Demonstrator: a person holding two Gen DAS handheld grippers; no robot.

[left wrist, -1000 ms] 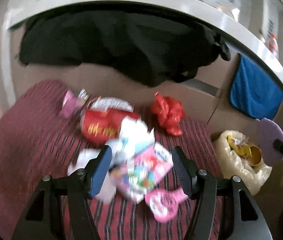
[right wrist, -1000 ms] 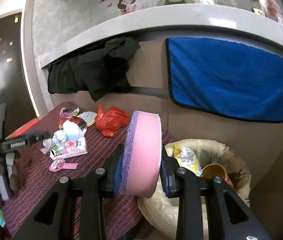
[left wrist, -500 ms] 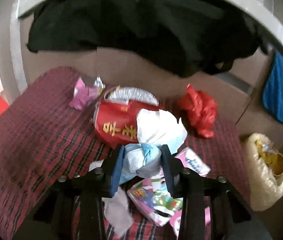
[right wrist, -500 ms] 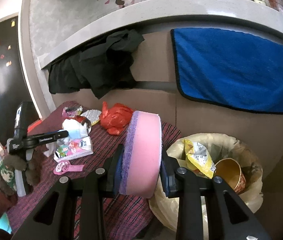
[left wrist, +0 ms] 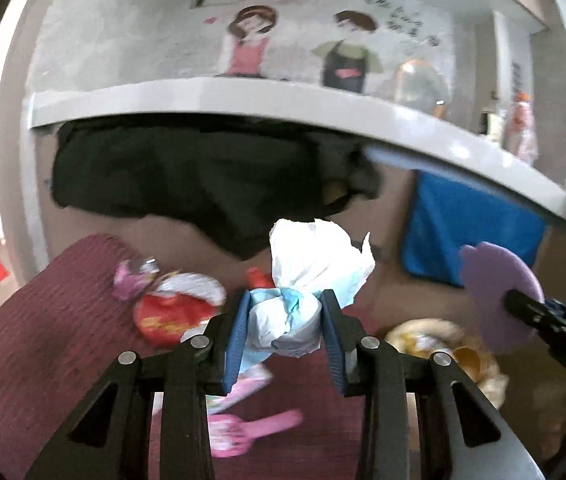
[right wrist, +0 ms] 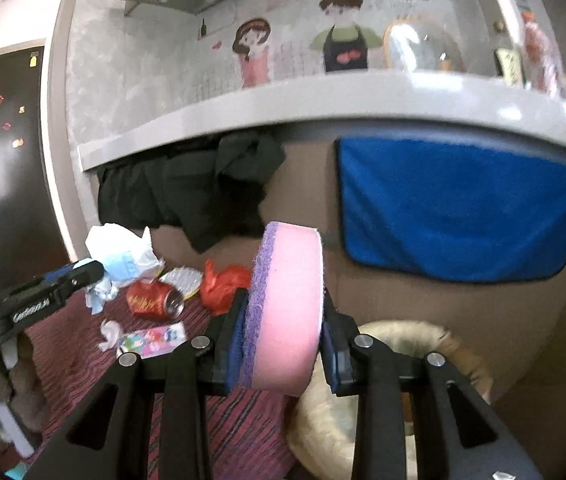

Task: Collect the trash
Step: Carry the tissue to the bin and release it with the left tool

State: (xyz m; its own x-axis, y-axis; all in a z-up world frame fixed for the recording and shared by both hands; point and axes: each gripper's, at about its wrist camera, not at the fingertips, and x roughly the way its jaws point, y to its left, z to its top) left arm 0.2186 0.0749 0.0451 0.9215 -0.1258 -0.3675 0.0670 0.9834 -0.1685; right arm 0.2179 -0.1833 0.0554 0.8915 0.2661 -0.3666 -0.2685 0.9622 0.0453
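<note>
You have lifted the crumpled tissue wad (left wrist: 287, 320) off the striped cloth (left wrist: 35, 360) since the earlier frame; your left gripper (left wrist: 285, 332) is clamped on it at frame centre, jaws narrowed to the wad's width, its white top flaring above the fingertips. Lower left of it on the cloth lie the red can (left wrist: 171, 316) and the pink wrapper (left wrist: 243, 434). At right, your right gripper (right wrist: 283, 336) pinches the pink sponge (right wrist: 287, 312) on edge between both pads, above the lined trash bin (right wrist: 403, 344) at lower right.
</note>
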